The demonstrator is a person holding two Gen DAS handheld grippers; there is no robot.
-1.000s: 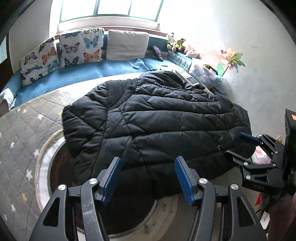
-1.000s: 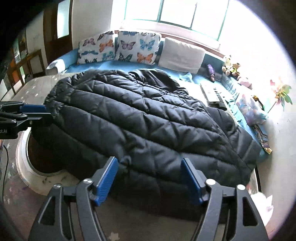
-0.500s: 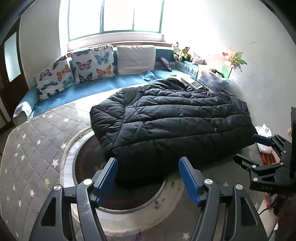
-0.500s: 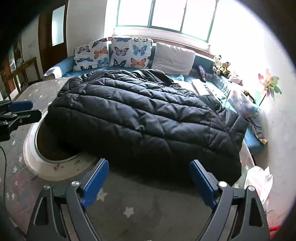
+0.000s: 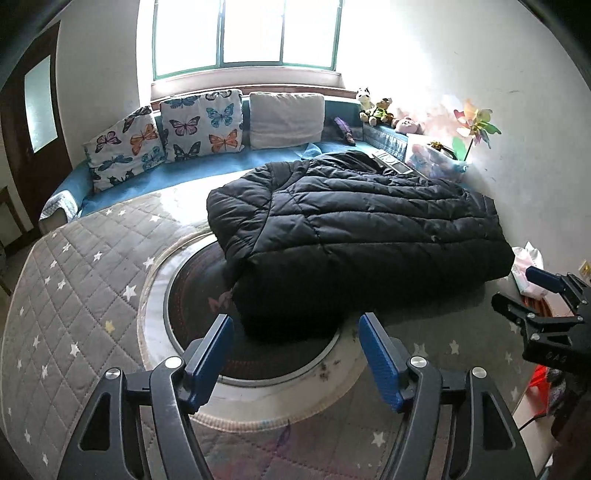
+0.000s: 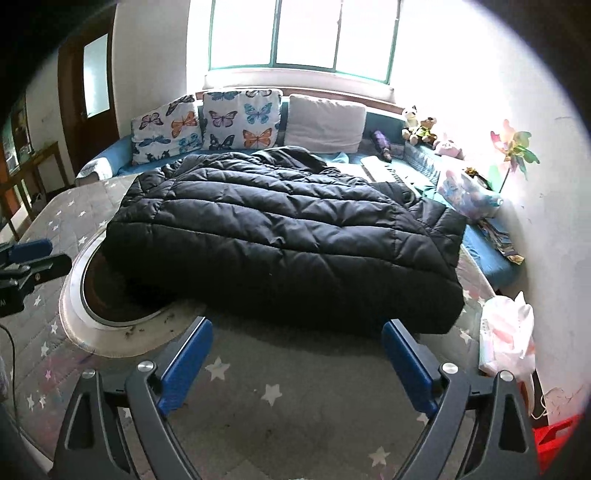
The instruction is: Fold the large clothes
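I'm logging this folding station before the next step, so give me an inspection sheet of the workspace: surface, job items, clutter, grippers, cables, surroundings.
Surface: grey star-quilted mat with a round white-rimmed dark inset.
Job's things: black puffer jacket lying folded into a compact bundle, partly over the inset.
Clutter: white plastic bag beside the mat; red item, too cropped to identify.
Grippers: left gripper and right gripper both open, nothing between the fingers, short of the jacket; both have just been opening.
Cables: thin dark cable at the left edge of the right wrist view.
Surroundings: butterfly cushions, plush toys, pinwheel, window.
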